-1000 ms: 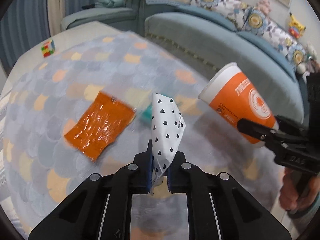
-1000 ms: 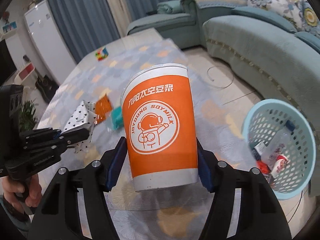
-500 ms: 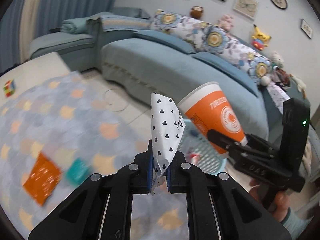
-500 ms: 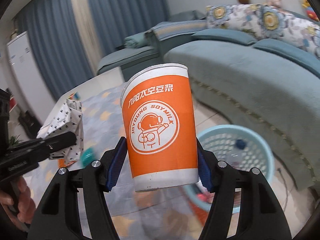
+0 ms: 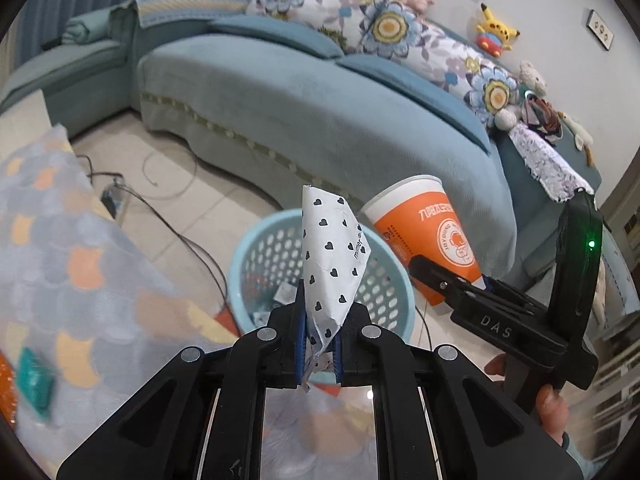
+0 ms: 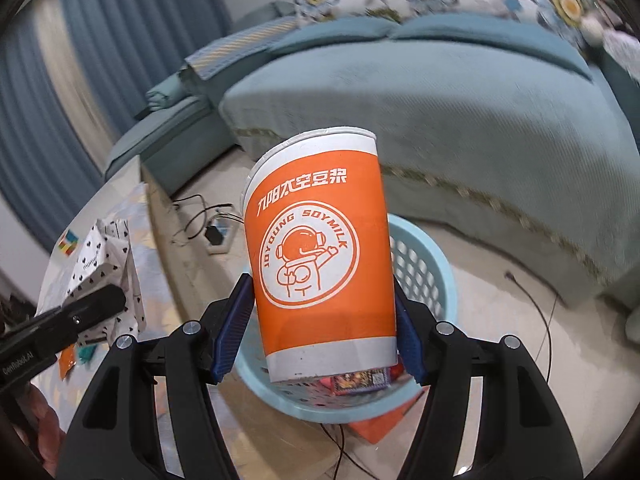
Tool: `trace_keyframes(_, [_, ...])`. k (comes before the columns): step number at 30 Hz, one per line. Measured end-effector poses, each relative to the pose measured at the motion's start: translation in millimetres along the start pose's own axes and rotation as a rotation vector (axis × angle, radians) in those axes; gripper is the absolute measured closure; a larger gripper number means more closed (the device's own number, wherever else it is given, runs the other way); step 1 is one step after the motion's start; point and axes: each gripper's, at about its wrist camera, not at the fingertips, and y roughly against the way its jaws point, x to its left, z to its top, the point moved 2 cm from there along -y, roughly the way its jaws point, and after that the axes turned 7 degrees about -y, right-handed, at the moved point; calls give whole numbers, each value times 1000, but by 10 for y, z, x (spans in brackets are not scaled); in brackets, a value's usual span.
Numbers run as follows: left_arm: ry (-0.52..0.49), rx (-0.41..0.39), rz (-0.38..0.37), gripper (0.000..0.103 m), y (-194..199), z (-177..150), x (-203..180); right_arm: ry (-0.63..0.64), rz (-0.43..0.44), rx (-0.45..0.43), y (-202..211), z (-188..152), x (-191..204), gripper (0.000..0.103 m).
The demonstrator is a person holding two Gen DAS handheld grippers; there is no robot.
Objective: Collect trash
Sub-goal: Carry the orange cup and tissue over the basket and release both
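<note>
Left gripper (image 5: 318, 346) pinched shut on heart-print wrapper (image 5: 330, 264), right gripper (image 6: 320, 344) clamped orange cup (image 6: 320, 248); both held over basket (image 6: 436, 276) rim, likely for dropping.

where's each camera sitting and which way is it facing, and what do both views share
Left wrist: sits on the left claw, looking along its fingers down at the basket and sofa; shows that claw pinching the heart-print wrapper, plus the right claw and hand.
Right wrist: sits on the right claw, facing the basket and sofa; shows that claw gripping the orange cup, with the left claw at the left edge.
Shared: basket, sofa, cup, wrapper.
</note>
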Motion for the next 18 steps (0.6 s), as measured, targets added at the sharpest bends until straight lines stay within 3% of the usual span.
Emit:
trace_keyframes(6, [19, 59, -15, 91, -312, -73, 15, -32, -38, 43, -175, -78, -146, 40])
trace_keyframes(7, [23, 66, -21, 86, -334, -81, 22, -30, -37, 47, -187, -82, -156, 40])
trace_keyframes(10, [30, 72, -25, 53, -367, -101, 0, -26, -38, 67, -241, -100, -159, 39])
trace_keyframes(18, [37, 48, -62, 50, -194, -178, 23, -47, -27, 81, -200, -143, -219, 39])
